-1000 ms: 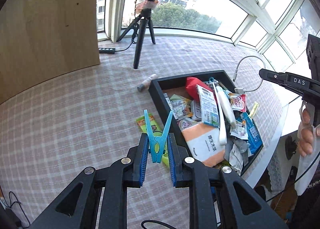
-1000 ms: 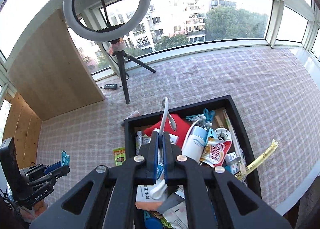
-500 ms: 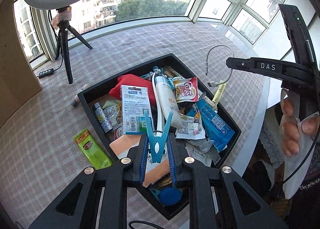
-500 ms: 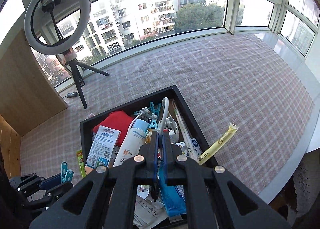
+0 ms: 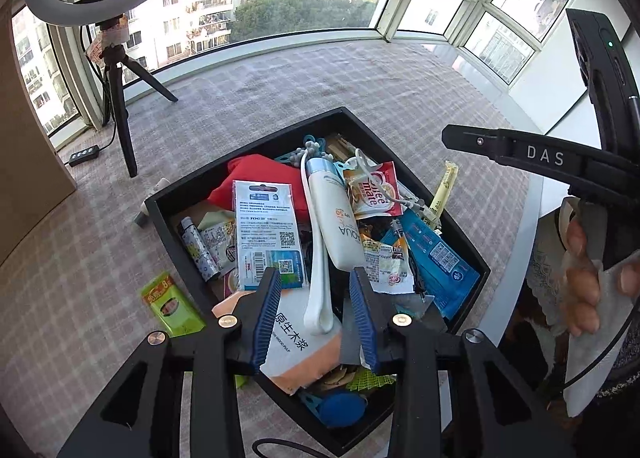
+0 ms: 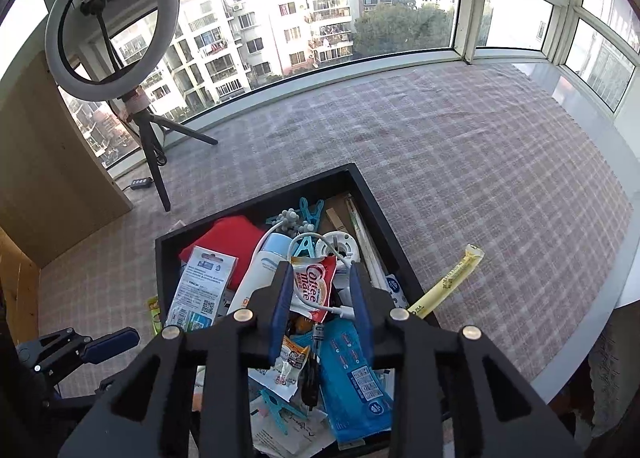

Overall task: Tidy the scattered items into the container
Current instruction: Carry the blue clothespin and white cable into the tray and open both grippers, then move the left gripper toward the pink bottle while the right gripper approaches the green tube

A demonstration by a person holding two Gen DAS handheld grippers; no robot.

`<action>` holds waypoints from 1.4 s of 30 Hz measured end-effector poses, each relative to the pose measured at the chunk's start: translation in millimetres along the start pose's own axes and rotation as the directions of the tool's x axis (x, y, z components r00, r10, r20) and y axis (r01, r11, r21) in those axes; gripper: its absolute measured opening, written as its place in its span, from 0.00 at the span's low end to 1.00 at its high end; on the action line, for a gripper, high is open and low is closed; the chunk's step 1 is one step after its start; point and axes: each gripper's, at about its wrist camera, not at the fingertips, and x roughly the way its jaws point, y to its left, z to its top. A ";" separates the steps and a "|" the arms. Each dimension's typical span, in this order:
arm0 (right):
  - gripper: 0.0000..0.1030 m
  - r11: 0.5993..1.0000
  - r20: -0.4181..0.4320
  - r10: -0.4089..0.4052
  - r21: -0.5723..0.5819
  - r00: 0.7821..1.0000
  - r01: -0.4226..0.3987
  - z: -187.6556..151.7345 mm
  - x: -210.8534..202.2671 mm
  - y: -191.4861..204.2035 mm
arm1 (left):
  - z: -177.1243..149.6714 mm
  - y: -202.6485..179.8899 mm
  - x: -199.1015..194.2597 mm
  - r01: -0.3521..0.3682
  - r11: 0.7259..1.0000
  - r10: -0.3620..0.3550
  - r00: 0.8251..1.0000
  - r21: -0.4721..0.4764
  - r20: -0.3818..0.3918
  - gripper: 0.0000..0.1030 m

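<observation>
1. Left view: the left gripper (image 5: 318,304) is now wide open and empty at the bottom middle. Its blue clip has gone, dropped into the full box (image 5: 168,214).
2. Right view: the right gripper (image 6: 320,308) has opened too, letting its white cable (image 6: 320,304) fall. A yellow stick (image 6: 448,282) still lies outside, right of the box.

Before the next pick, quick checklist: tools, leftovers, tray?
1. Left tool open and empty: ok.
2. Right tool open and empty: ok.
3. Green packet inside black tray: not ok, it lies on the checked cloth beside it.
4. Yellow sachet inside: not ok, outside the tray's rim.
5. Room left in the tray: cannot tell, contents are heaped.
</observation>
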 end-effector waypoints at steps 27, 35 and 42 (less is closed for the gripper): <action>0.28 0.992 -0.057 0.117 0.057 0.991 -0.114 -103.5 -27.7 125.9 | -40.8 163.8 -35.2 -0.102 0.993 0.103 0.994 0.055 -0.020 0.33; 0.28 0.994 -0.101 0.113 0.018 0.988 -0.112 -139.8 -7.1 190.0 | -34.9 206.2 -10.0 -0.111 0.986 0.118 0.992 0.124 -0.054 0.33; 0.28 0.993 -0.128 0.116 -0.002 0.985 -0.117 -142.4 22.8 220.9 | -24.8 219.5 8.9 -0.082 0.982 0.094 0.994 0.170 -0.062 0.33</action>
